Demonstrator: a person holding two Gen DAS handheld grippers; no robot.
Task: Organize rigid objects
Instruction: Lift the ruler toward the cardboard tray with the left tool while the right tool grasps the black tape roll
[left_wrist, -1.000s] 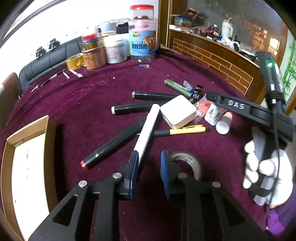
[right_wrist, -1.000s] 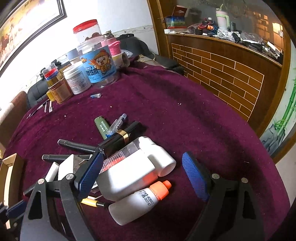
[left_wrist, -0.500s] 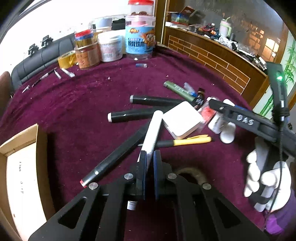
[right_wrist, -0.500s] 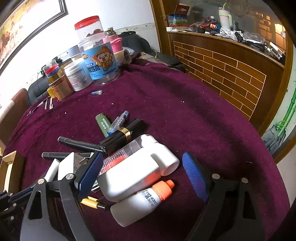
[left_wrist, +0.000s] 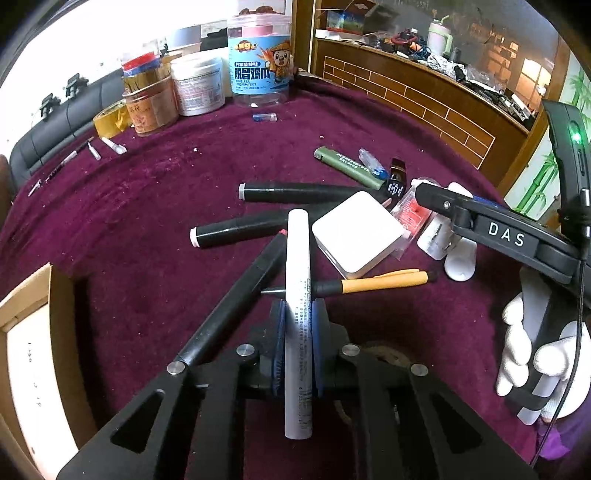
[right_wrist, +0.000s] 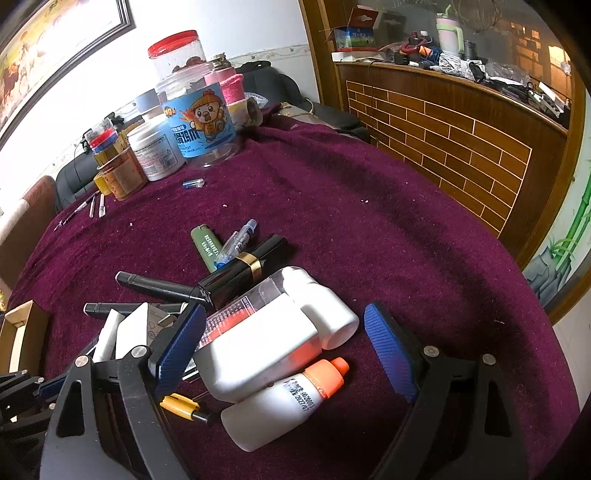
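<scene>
One long white printed tube (left_wrist: 297, 295), gripper-clamped (left_wrist: 297, 332).

A round table under a maroon cloth (right_wrist: 369, 206) carries jars (left_wrist: 258, 77) at its far edge, a cardboard box (left_wrist: 26, 354) at its left edge, and near the centre black markers (left_wrist: 236, 236), a white box (left_wrist: 356, 236), a green lighter (right_wrist: 205, 247) and white bottles (right_wrist: 266, 350).

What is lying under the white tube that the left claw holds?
Under the white tube a yellow pen crosses, its black tip showing left of the tube. A long black marker lies beside it. The left claw covers whatever is beneath the tube's lower half.
</scene>
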